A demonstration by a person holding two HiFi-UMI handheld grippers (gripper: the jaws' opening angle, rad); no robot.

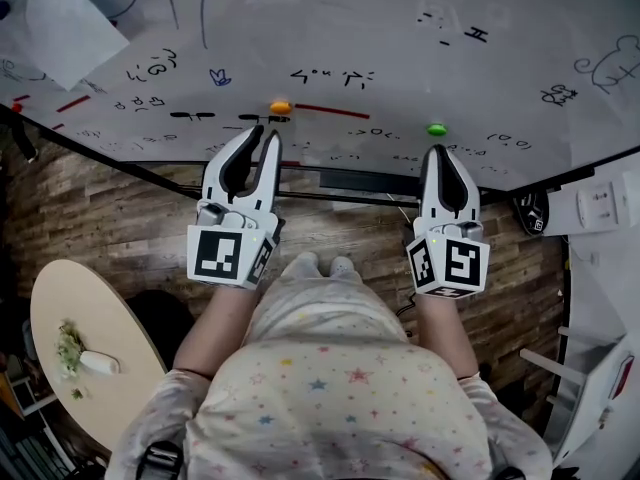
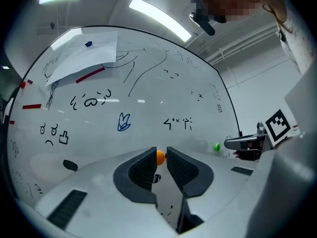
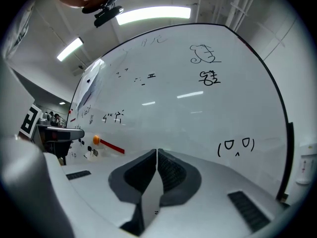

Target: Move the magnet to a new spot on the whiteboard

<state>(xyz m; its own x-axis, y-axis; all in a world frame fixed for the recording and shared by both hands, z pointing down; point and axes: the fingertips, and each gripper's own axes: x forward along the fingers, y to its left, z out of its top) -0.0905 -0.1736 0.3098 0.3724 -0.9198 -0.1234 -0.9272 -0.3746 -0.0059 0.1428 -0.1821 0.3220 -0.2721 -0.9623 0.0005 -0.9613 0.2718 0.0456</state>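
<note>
The step in hand is the grasp of the magnet. The left gripper (image 2: 160, 152) points at the whiteboard (image 1: 400, 28), and its fingers (image 2: 143, 168) are clenched on the orange magnet (image 2: 160, 156). The magnet sits right between the two fingertips, with both ribbed pads touching its sides, and it seems to be on the board surface, not yet lifted. In the head view the same magnet (image 1: 281, 107) shows just past the tips of the left gripper (image 1: 267, 136), and a red strip (image 1: 330, 111) begins just to the right of it. The right gripper (image 3: 157, 151) has its fingers pressed together with nothing between them. A green magnet (image 1: 436, 129) lies on the board just in front of its tips, apart from them, and this gripper appears to take no part in the step. The next move probably calls for a straight pull away from the board, firm enough to break the magnetic hold. Then the magnet has to be carried to a bare part of the board, away from the red strip and the drawings, pressed flat there, and only then released. The magnet is small and round, so it may slip out between the fingertips if the pull is at an angle.
</note>
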